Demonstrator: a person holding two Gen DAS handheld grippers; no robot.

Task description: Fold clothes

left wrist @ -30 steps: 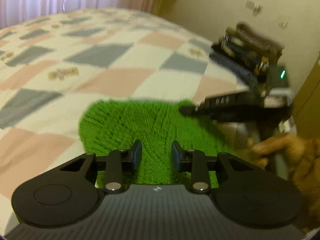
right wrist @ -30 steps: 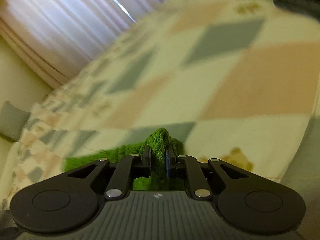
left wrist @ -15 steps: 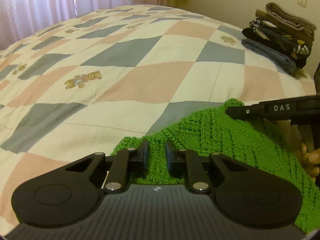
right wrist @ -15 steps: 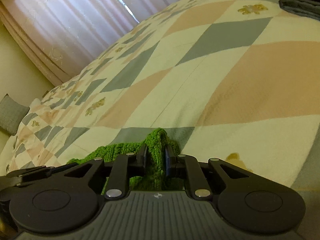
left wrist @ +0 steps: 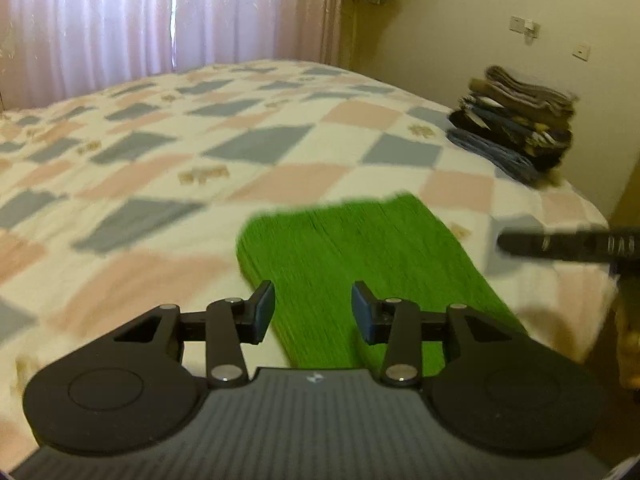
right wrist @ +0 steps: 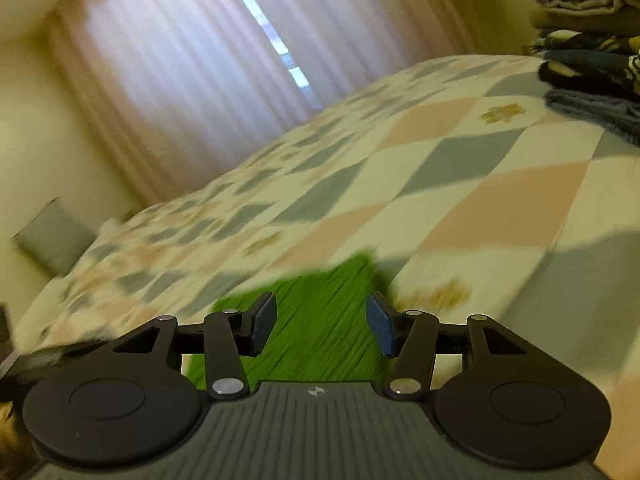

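A green knitted garment (left wrist: 360, 256) lies flat on the checked bedspread (left wrist: 160, 168), folded into a long strip. My left gripper (left wrist: 313, 312) is open and empty, raised above its near end. My right gripper (right wrist: 321, 322) is open and empty, above the same garment (right wrist: 320, 320). The right gripper's finger shows at the right edge of the left wrist view (left wrist: 568, 244), beside the garment. Both views are motion-blurred.
A stack of folded clothes (left wrist: 516, 120) sits at the bed's far right corner by the wall; it also shows in the right wrist view (right wrist: 592, 52). Curtains (left wrist: 160, 16) hang behind the bed. A grey pillow (right wrist: 52, 236) lies at the far left.
Both grippers have opened and let go of the green garment, then lifted and pulled back. The garment now lies flat on the bed.
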